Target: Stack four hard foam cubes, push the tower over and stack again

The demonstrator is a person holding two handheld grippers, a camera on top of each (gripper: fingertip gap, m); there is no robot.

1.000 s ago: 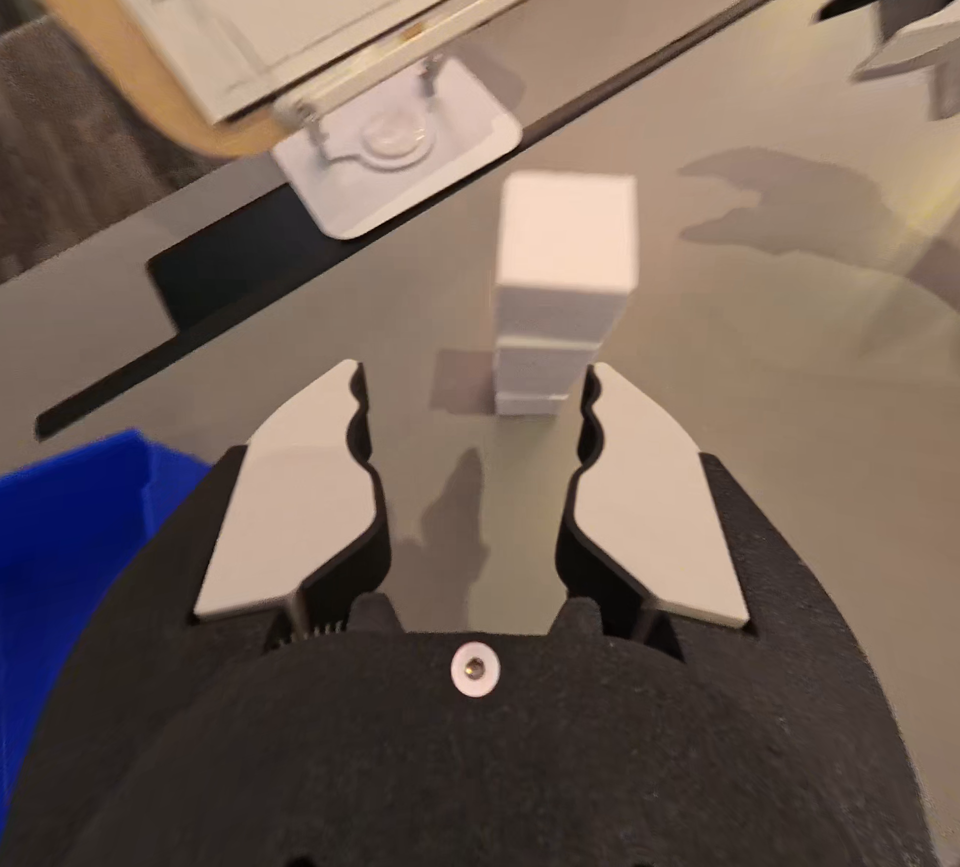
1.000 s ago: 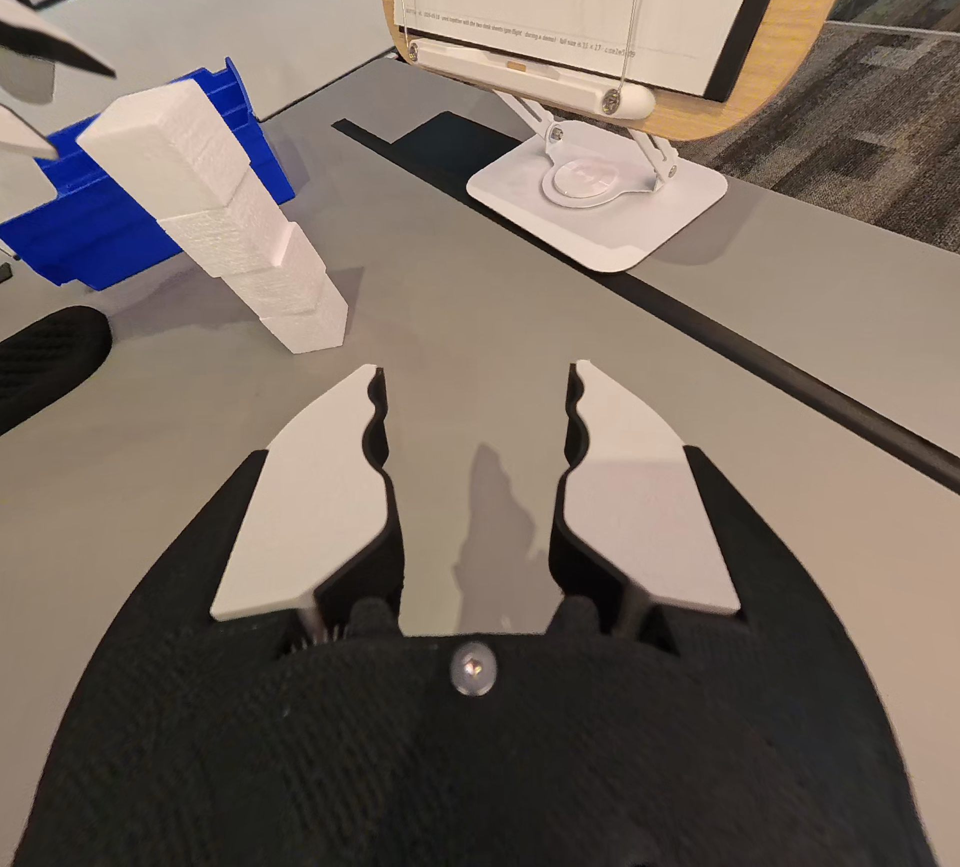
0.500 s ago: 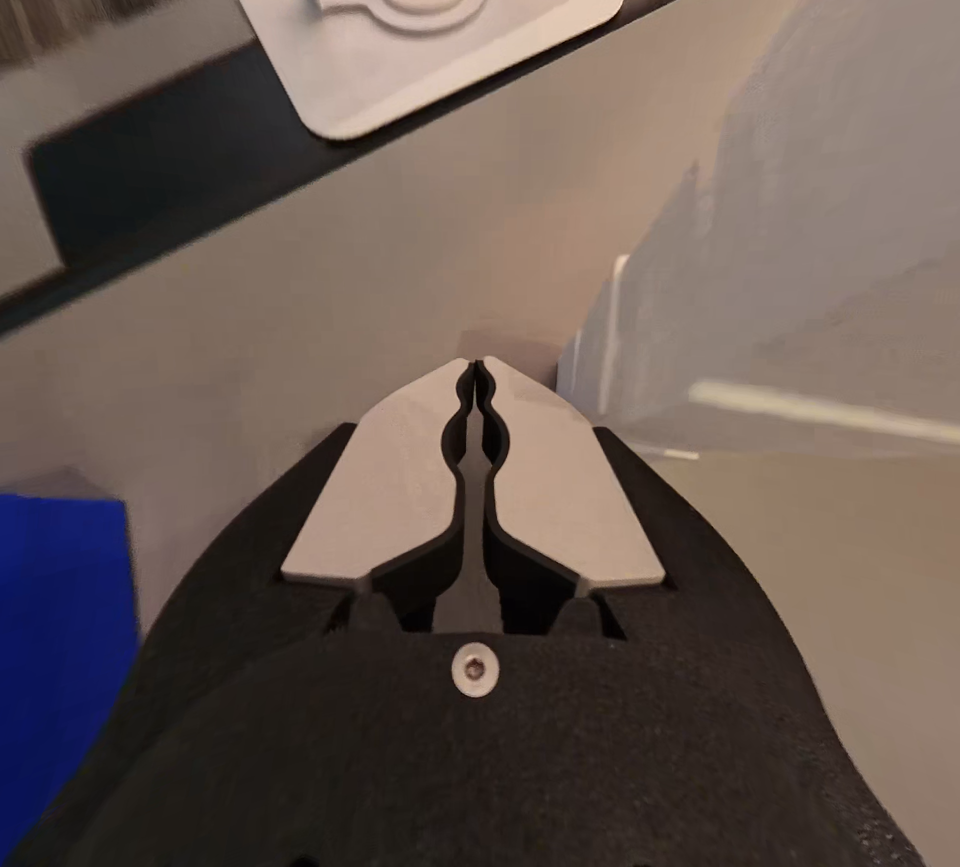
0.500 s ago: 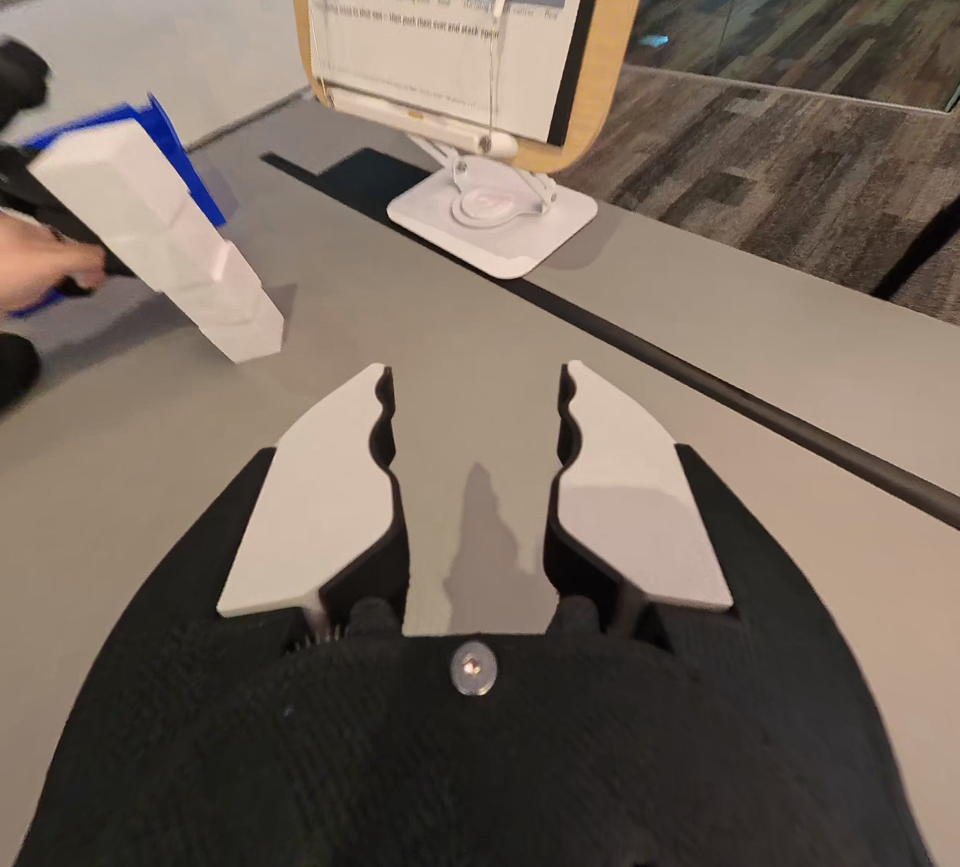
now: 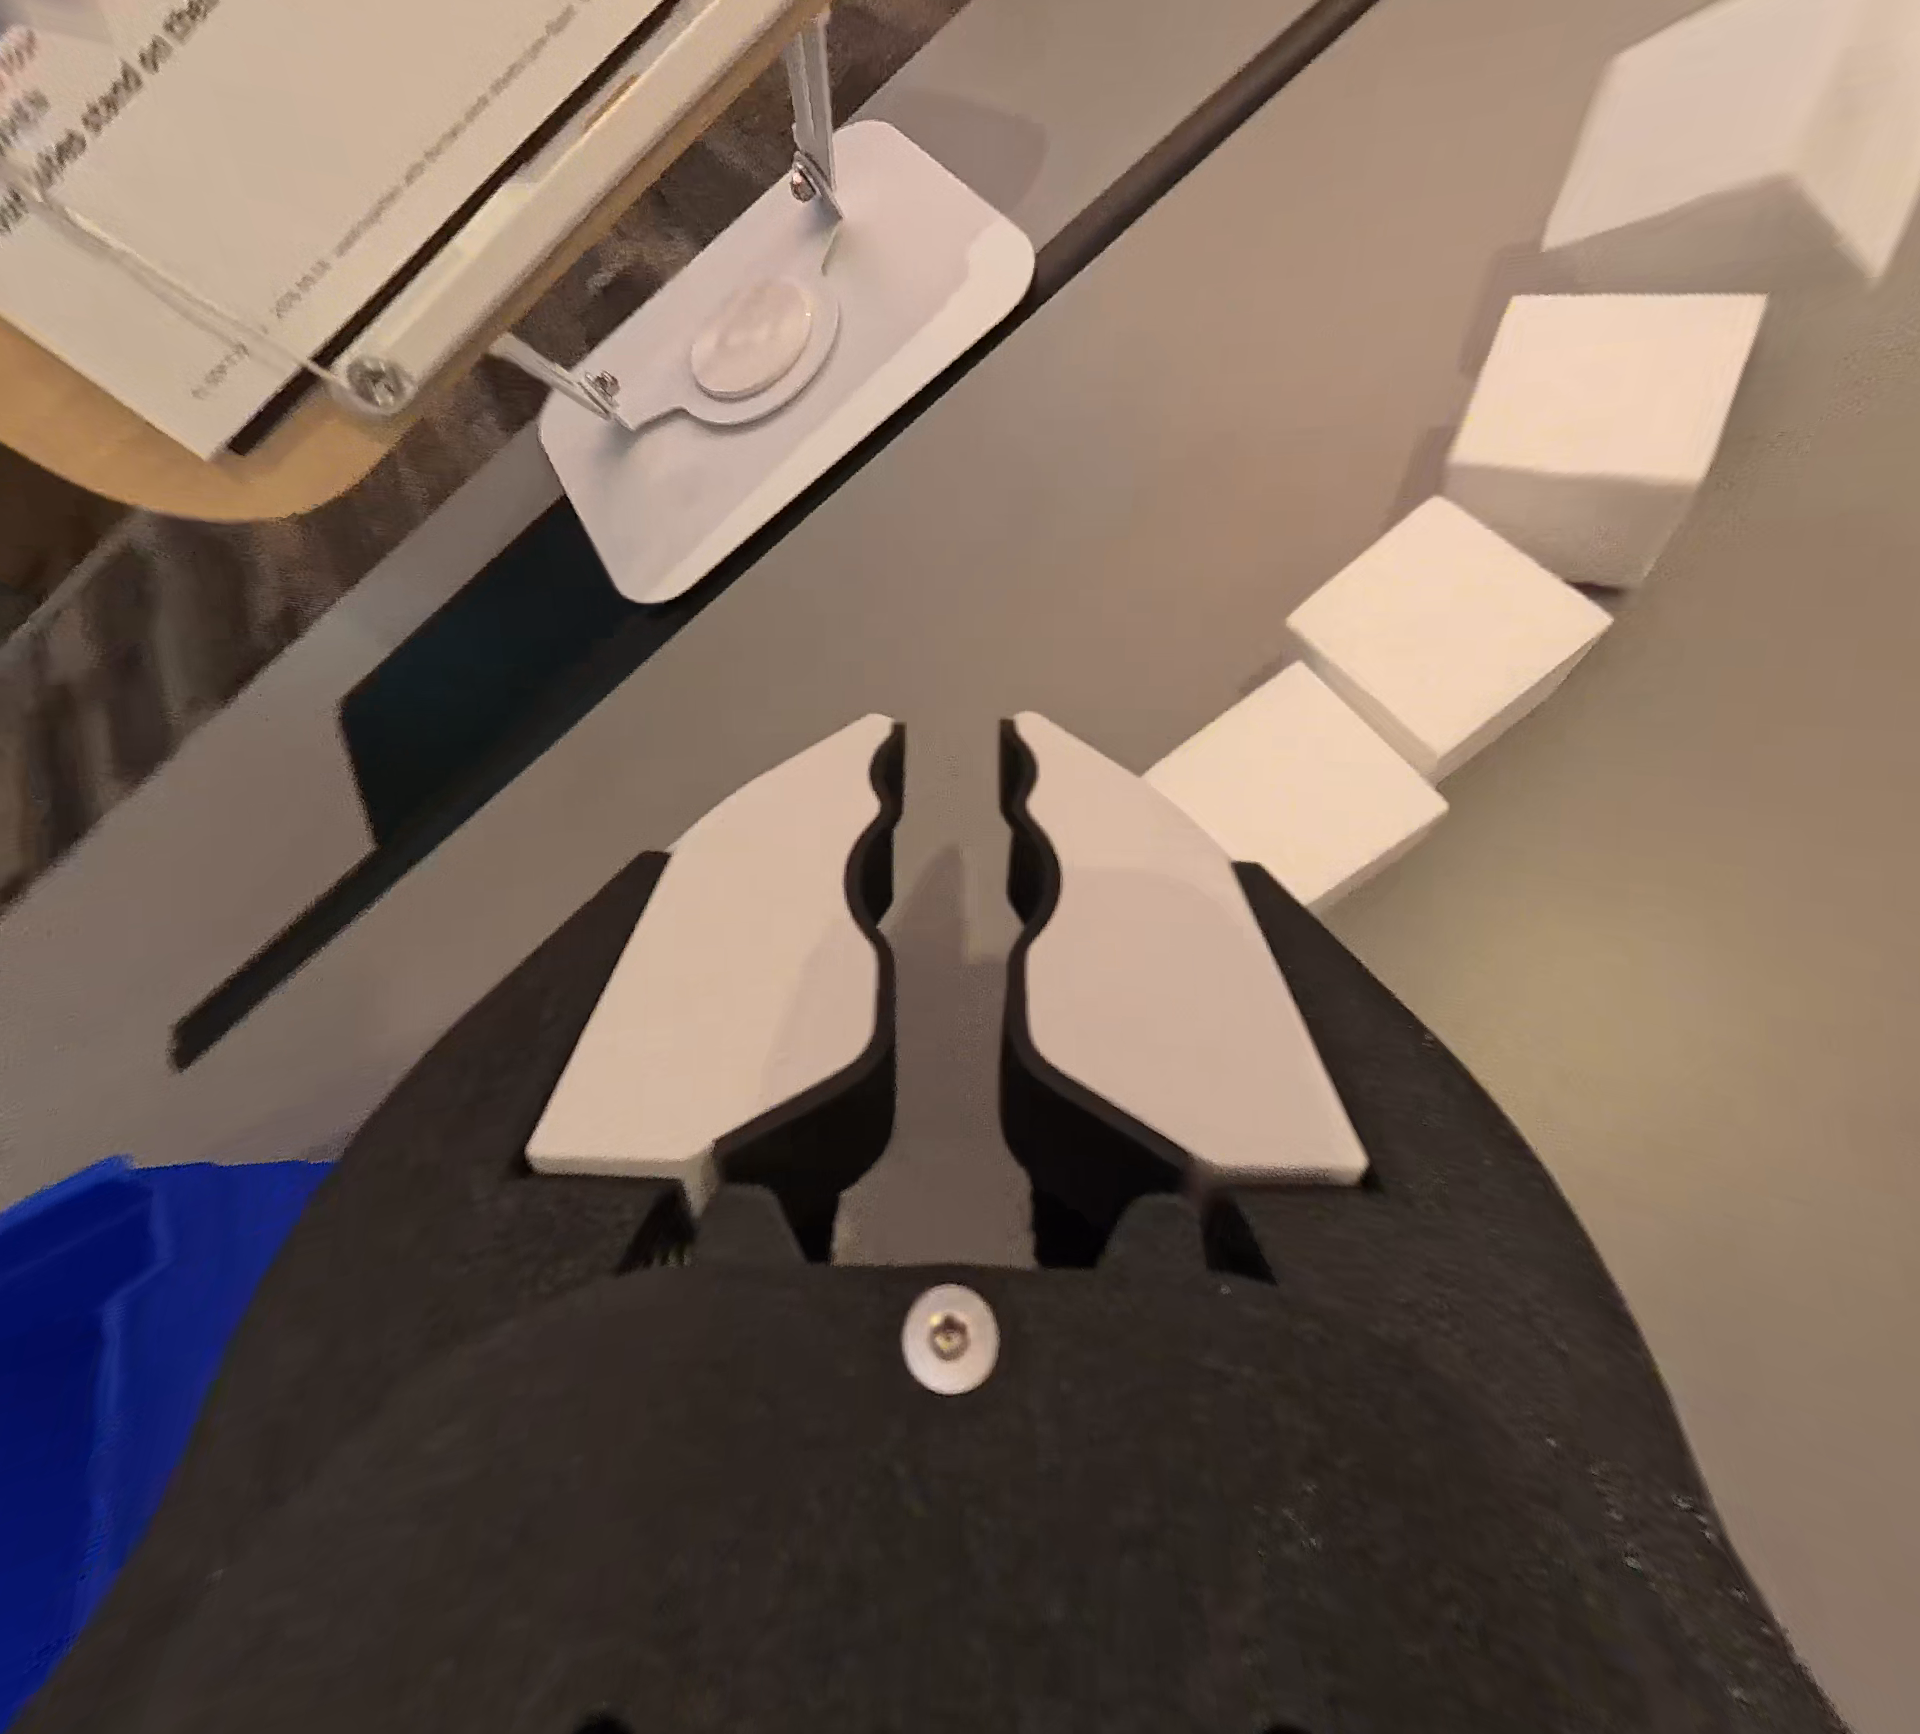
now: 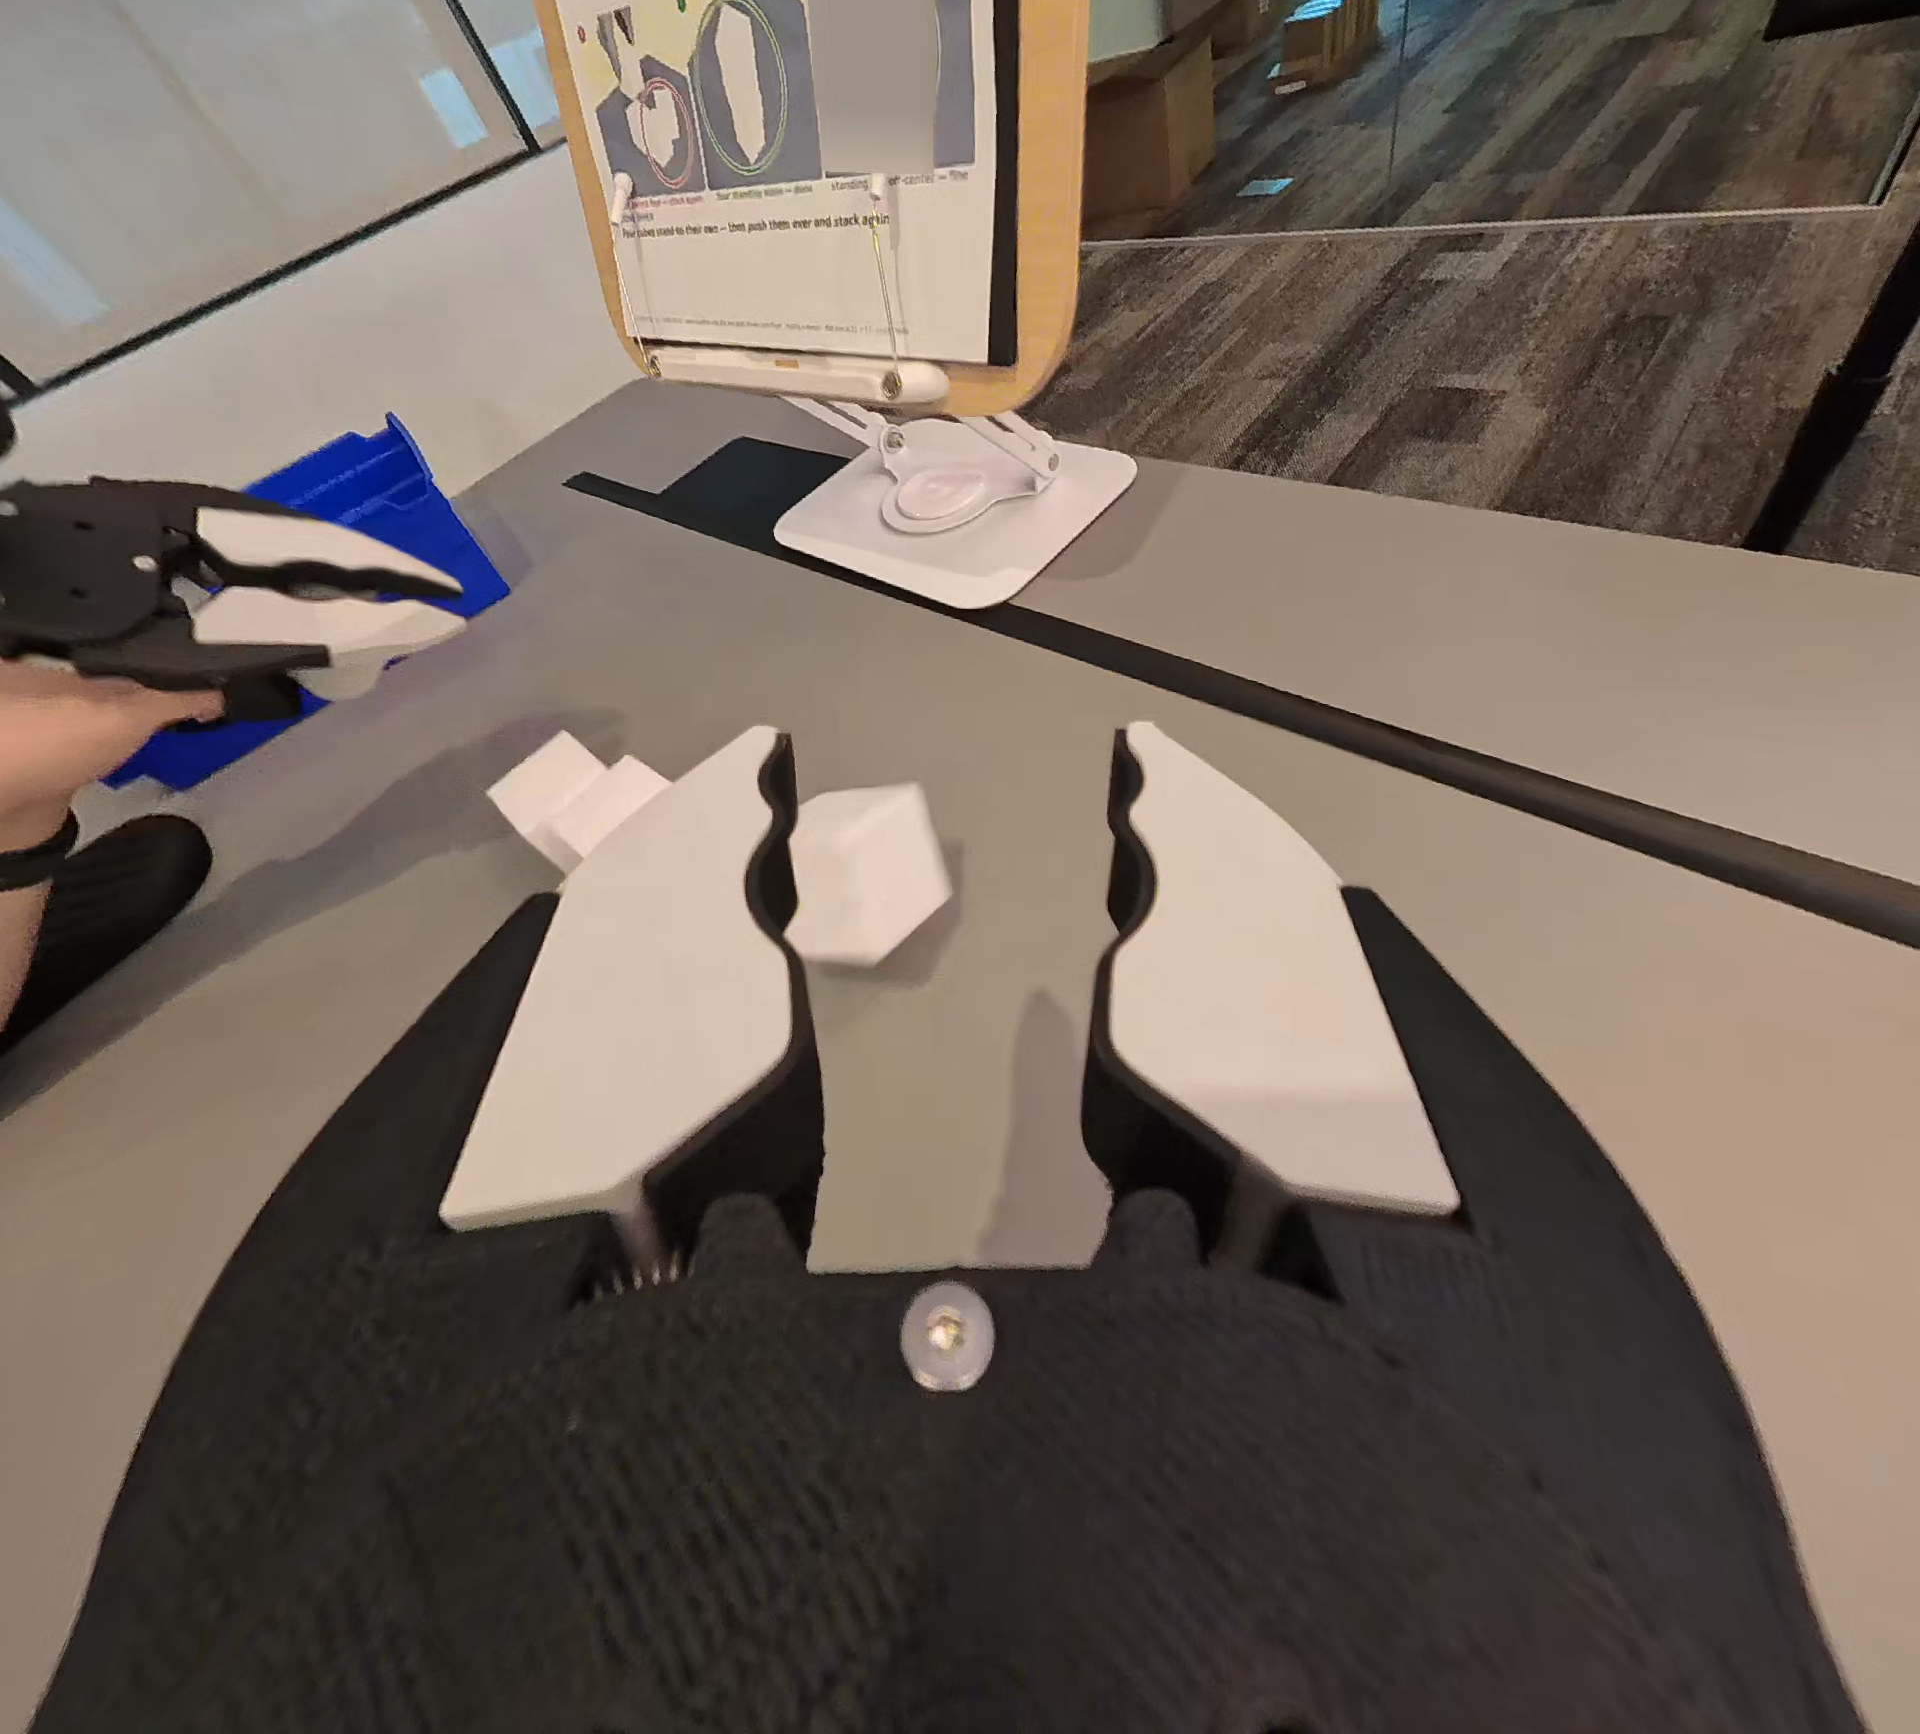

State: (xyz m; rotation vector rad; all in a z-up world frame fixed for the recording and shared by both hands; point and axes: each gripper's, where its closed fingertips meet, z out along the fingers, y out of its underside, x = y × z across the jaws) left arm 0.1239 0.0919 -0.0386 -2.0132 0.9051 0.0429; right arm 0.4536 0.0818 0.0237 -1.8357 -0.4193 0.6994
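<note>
A: Started at the left: spotted the blue bin (image 5: 104, 1321) at the edge, then the left claw (image 5: 948, 728), loosened to a narrow slit and gripping nothing.

B: Agreed. Found the four foam cubes (image 5: 1444, 645) toppled into a curved row on the table (image 5: 1039, 489), just right of that claw. Noted the document stand (image 5: 790, 396) well behind.

A: And the right claw (image 6: 951, 734)?

B: Spread wide and empty. Caught one cube (image 6: 868, 874) turned cornerwise, just beside the left finger's tip.

A: Judged the risks?

B: Feared a skewed grab, most likely. Closing on corners instead of flat faces could have twisted that cube or squirted it out. Could also have scattered the neighbours while reaching in. Restacked crooked, might have tipped early.

A: Compared with a second before?

B: Saw a four-high tower then, with the left claw wide open behind it. Half a second on, found that claw clamped shut beside the tilting column. Now down flat, and eased apart again. Kept the right claw open throughout.
</note>
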